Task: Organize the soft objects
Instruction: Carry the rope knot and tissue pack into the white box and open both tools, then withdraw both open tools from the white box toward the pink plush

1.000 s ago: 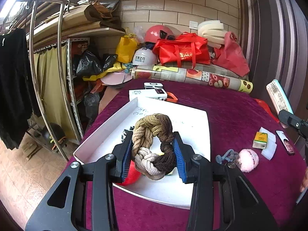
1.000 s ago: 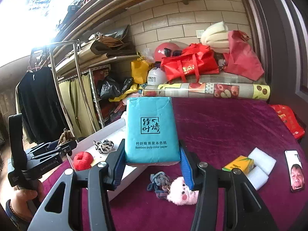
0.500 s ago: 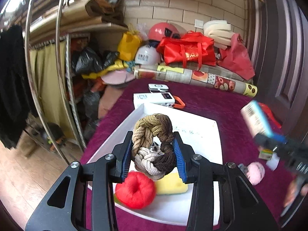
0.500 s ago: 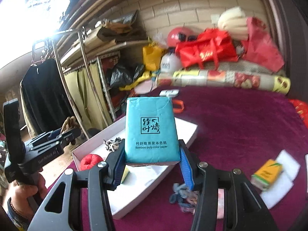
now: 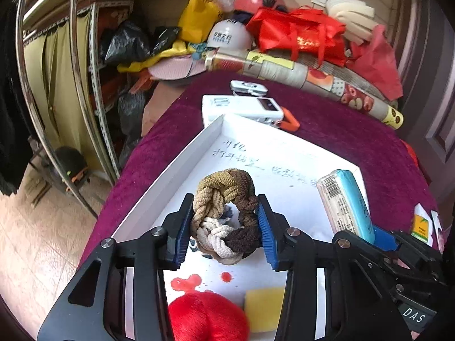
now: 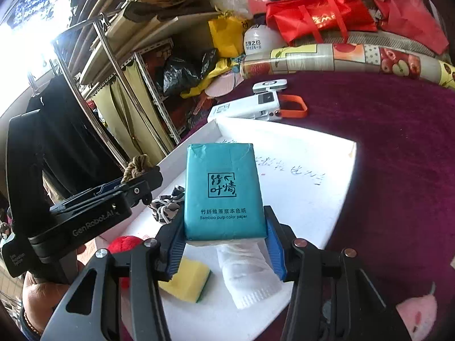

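Fingers of the left gripper (image 5: 224,228) clamp the braided scrunchie (image 5: 224,213) and the right gripper (image 6: 224,245) the tissue pack (image 6: 224,190) above the white tray (image 5: 167,176); next, probably, lowering and releasing.

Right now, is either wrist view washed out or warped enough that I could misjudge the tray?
Right wrist view: window glare burns out the top-left corner, and the tray floor is nearly blown white, though the tissue pack is sharp. Left wrist view: evenly lit, scrunchie crisp. Both: fisheye bends the edges and darkens the corners.
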`<action>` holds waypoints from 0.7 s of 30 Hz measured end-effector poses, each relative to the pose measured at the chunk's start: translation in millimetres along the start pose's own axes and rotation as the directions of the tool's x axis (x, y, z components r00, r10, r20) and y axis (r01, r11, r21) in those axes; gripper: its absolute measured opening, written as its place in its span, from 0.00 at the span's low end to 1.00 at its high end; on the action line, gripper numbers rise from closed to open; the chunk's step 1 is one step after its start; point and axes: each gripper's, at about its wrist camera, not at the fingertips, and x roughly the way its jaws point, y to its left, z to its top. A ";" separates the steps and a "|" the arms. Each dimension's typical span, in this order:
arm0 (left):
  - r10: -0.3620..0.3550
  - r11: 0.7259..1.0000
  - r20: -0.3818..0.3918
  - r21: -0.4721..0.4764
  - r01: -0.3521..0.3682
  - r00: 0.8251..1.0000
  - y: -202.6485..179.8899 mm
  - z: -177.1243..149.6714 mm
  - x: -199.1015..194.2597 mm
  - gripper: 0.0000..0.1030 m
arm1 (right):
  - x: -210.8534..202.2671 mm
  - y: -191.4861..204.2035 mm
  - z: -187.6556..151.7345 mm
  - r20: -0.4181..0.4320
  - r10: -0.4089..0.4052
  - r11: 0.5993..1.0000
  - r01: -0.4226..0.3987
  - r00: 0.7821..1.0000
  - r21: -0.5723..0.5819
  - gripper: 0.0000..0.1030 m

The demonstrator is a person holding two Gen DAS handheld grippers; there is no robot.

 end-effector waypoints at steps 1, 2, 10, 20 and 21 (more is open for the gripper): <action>0.014 1.000 0.001 -0.004 -0.014 1.000 2.4 0.1 1.2 0.43 | 2.3 0.5 -0.3 -0.002 0.000 1.000 0.000 1.000 0.000 0.49; 0.024 1.000 0.003 -0.005 -0.024 1.000 3.5 0.4 2.0 0.46 | 4.0 0.8 -0.3 0.000 0.002 1.000 -0.002 1.000 0.003 0.49; 0.129 0.991 0.077 -0.035 -0.127 0.989 19.5 4.9 -12.1 1.00 | 0.9 10.2 0.7 0.074 -0.007 0.999 0.010 0.997 -0.043 0.99; 0.169 0.985 0.150 0.008 -0.172 0.974 1.0 -11.5 -37.8 1.00 | -42.6 2.5 -13.6 0.166 -0.036 0.997 0.045 0.985 -0.055 1.00; 0.179 0.983 0.160 0.014 -0.184 0.971 -2.3 -13.2 -40.3 1.00 | -46.8 -2.1 -14.2 0.168 -0.037 0.998 0.045 0.985 -0.043 1.00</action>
